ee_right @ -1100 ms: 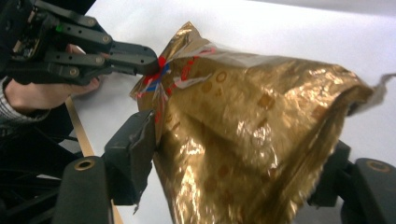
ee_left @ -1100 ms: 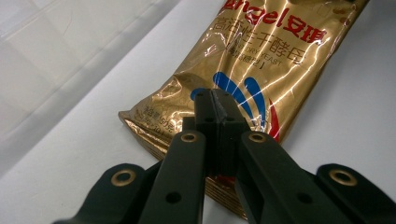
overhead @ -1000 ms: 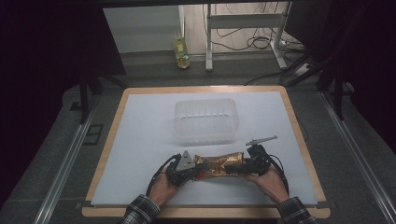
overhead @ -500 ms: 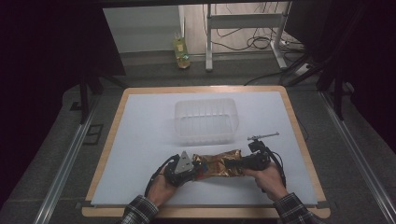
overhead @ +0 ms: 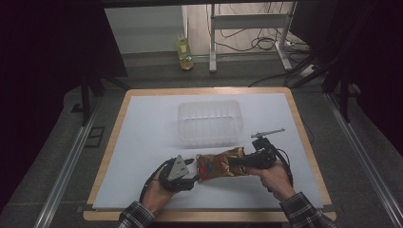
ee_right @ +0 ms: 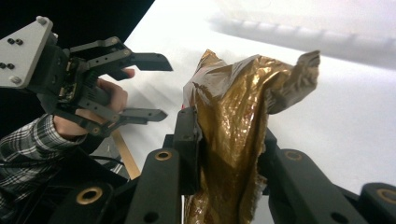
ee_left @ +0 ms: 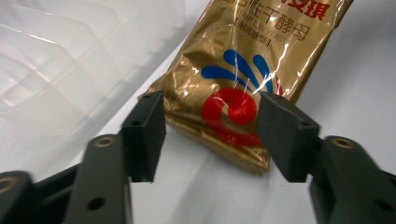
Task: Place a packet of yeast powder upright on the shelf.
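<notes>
1. The fingers [ee_right: 187,140] of the right gripper [overhead: 254,159] are pinched on one crumpled end of the gold foil packet [overhead: 221,163]; in the right gripper view the foil is seen bunched between the two black jaws.
2. The fingers [ee_left: 144,133] of the left gripper [overhead: 183,173] are spread, with the packet's other end, printed with a red and blue mark, lying between and just beyond them without being clamped.
3. The packet lies near the table's [overhead: 142,142] near edge, roughly at its middle, between the two grippers, with the clear plastic container [overhead: 209,121] just beyond it toward the far edge.
4. A risk is judged here: the packet is held by one wrinkled end only, so the slick foil could be pulled out of the pinch or torn at the seam if it is lifted or tugged.
5. If the left fingers are closed while misaligned, only the thin sealed edge might be caught, and the packet could be twisted or dropped short of the container.
6. Compared with the frame half a second ago, the left gripper's jaws are seen slightly opened off the packet's end, while the packet and container are placed about as before.
</notes>
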Tool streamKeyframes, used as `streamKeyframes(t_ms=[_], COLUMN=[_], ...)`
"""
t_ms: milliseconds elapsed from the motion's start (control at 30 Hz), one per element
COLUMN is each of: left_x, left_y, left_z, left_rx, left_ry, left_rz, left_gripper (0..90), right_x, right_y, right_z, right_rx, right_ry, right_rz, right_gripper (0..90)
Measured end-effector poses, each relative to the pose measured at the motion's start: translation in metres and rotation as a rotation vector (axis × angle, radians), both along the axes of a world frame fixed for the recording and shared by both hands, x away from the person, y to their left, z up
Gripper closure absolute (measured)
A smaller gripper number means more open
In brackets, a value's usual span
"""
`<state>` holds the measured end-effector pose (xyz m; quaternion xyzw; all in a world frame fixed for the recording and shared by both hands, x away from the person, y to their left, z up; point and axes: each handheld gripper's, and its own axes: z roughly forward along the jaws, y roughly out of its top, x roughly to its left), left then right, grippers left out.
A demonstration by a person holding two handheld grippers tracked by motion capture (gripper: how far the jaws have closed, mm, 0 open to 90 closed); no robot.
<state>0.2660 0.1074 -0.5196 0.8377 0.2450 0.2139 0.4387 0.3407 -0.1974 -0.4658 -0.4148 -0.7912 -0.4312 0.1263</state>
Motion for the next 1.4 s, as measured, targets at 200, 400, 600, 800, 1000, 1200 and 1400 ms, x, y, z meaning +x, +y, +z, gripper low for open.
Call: streamKeyframes(t_ms=[200,400,600,800,1000,1200,1400], left_x=[-0.007,-0.013,-0.014,-0.015,-0.017,-0.016,-0.015], left_y=[0.008,0.013,0.01,0.012,0.014,0.014,0.014], left_z=[0.004,0.006,0.004,0.006,0.004,0.0,-0.001], left_rx=[-0.008,-0.023,-0.016,-0.025,-0.026,-0.013,-0.016], left_ry=[-0.022,-0.013,0.028,0.046,0.052,0.038,0.036], left_rz=[0.023,0.039,0.063,0.071,0.077,0.075,0.08], left_gripper=[27.9,21.0,7.9,2.5,0.5,0.0,0.0], right_x=[0.001,0.001,0.004,0.005,0.009,0.013,0.02], right_y=[-0.004,-0.007,-0.012,-0.016,-0.023,-0.03,-0.036], right_z=[0.009,0.019,0.027,0.035,0.045,0.055,0.063], right_rx=[-0.015,-0.015,-0.015,-0.02,-0.016,-0.02,-0.018], right_ry=[-0.024,-0.041,-0.048,-0.062,-0.067,-0.061,-0.057], right_rz=[-0.011,-0.01,-0.023,-0.033,-0.053,-0.076,-0.102], right_gripper=[71.3,71.4,71.3,71.3,71.3,71.3,71.3])
